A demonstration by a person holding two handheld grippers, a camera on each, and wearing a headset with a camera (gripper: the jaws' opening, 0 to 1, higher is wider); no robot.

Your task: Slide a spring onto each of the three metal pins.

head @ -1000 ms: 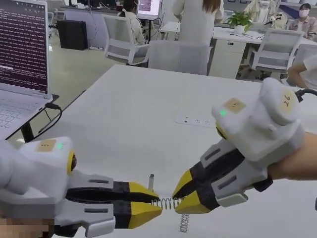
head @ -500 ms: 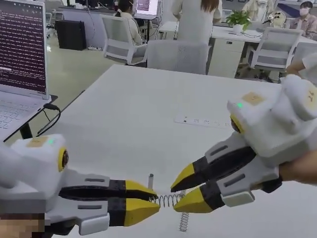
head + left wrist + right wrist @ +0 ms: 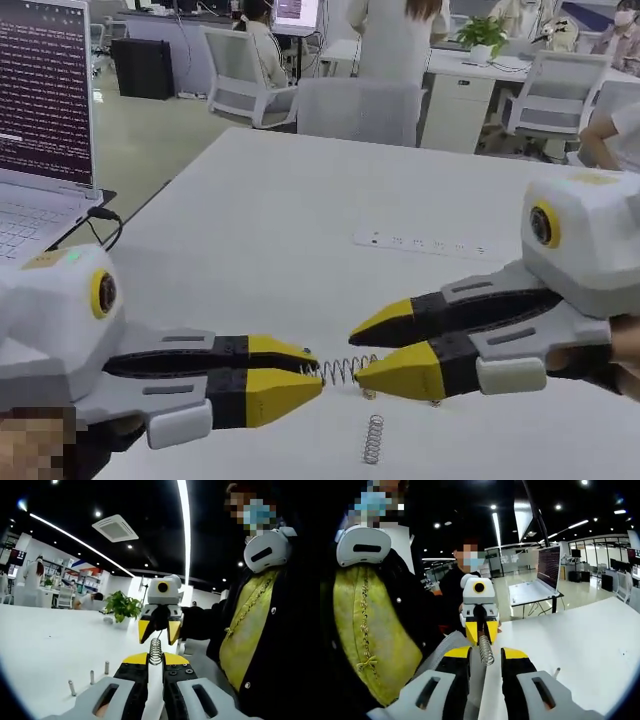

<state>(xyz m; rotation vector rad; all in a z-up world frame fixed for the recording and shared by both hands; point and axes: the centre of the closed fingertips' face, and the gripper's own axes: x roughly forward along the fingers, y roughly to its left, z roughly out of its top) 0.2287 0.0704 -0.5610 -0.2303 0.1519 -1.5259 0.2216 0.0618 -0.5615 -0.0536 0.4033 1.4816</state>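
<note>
A small metal spring (image 3: 340,369) hangs level in the air between both grippers, above the white table (image 3: 250,230). My left gripper (image 3: 318,372) is shut on its left end; in the left gripper view the spring (image 3: 156,651) stands out past the yellow tips (image 3: 155,658). My right gripper (image 3: 355,356) faces it, open, its jaws above and below the spring's free end (image 3: 486,654) without pinching it. A second spring (image 3: 373,439) lies on the table below. Three short metal pins (image 3: 92,677) stand in a row on the table.
An open laptop (image 3: 45,110) sits on a side stand at the left. A white power strip (image 3: 430,245) lies further back on the table. Office chairs (image 3: 360,110) and people are beyond the far edge.
My right gripper, which was shut on the spring's right end, has opened and let go of it. The left gripper still holds the spring. Both grippers now lie flatter.
</note>
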